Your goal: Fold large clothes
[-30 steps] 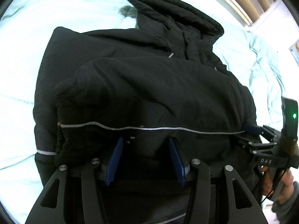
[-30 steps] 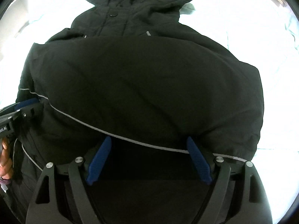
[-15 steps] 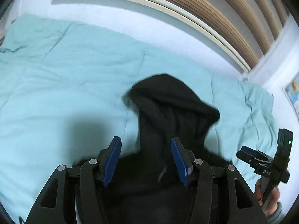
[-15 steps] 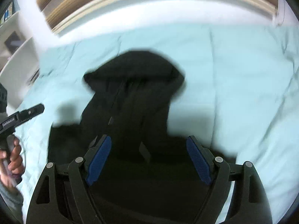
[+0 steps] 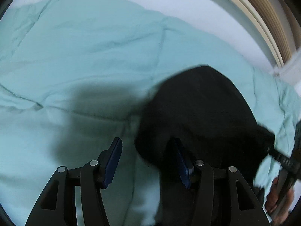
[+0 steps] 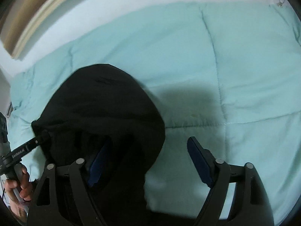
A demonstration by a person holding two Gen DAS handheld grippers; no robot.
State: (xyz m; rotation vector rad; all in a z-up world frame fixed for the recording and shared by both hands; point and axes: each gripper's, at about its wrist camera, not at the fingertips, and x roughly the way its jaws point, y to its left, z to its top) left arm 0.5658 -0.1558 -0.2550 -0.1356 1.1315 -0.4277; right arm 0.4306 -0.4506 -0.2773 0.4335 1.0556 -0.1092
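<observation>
A black hooded jacket (image 5: 203, 113) lies on a teal quilt; only its hood end shows, also in the right wrist view (image 6: 101, 116). My left gripper (image 5: 148, 162) is open, at the hood's left edge, its right finger against the fabric. My right gripper (image 6: 150, 160) is open, its left finger (image 6: 97, 163) over the dark fabric, its right finger above the quilt. In the left wrist view the right gripper (image 5: 282, 160) touches the hood's right side. In the right wrist view the left gripper (image 6: 33, 145) touches the hood's left side.
The teal quilt (image 5: 84, 56) covers the bed, also seen in the right wrist view (image 6: 235, 66). A white wall and a wooden slatted headboard (image 5: 263, 15) stand behind it. A white shelf edge (image 6: 3, 79) shows at far left.
Both grippers have moved forward from the jacket's folded body to its hood. The view has swung up from the jacket to the quilt and headboard. Both stay open.
</observation>
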